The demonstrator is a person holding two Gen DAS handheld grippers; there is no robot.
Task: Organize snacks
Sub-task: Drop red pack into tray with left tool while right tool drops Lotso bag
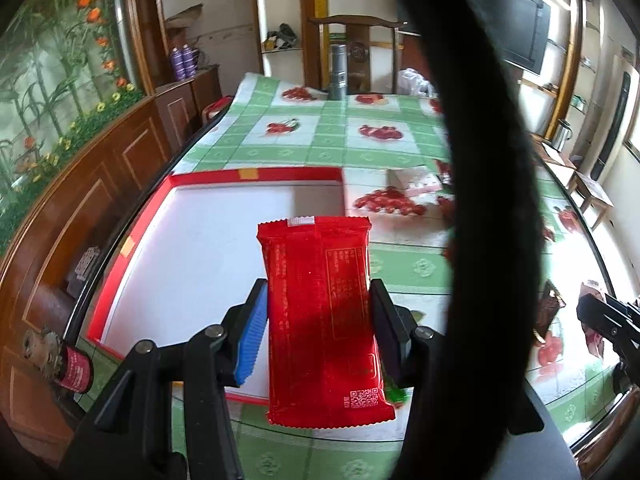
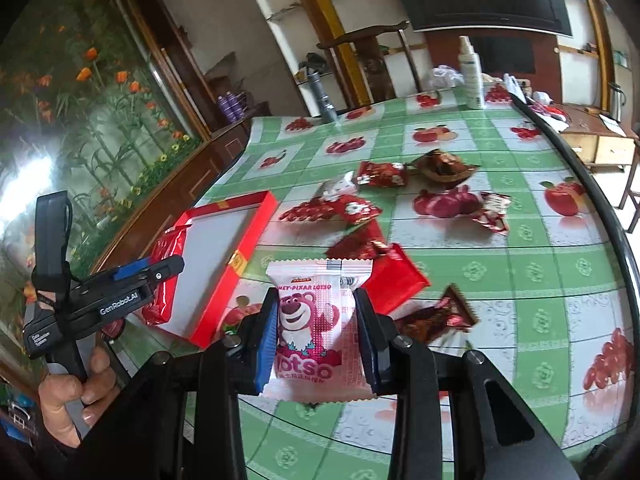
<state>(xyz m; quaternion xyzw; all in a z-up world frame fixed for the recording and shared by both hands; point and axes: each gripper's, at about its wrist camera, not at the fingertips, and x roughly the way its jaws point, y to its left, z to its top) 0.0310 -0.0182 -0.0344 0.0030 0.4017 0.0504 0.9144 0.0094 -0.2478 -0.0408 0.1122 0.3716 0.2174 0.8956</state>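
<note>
Pink pkt (image 2: 316,328) pinched in right hand-held gripper (image 2: 316,332), left (image 1: 320,316) pinching red pkt (image 1: 320,312) over box (image 1: 256,174).

Table (image 2: 520,280) under green-and-white checked cloth with red fruit prints, dark rim along right edge. Red box (image 2: 256,236), shallow, white inside, lies near left edge. Loose snack packets mid-table: red packet (image 2: 382,174), brown wrapper (image 2: 444,168), red-white packet (image 2: 494,212), flat red packet (image 2: 394,280), dark brown packet (image 2: 440,316). Grey cylinder (image 2: 326,96) stands at far edge; white spray bottle (image 2: 471,76) near far right corner, beside white bags (image 2: 444,76).
</note>
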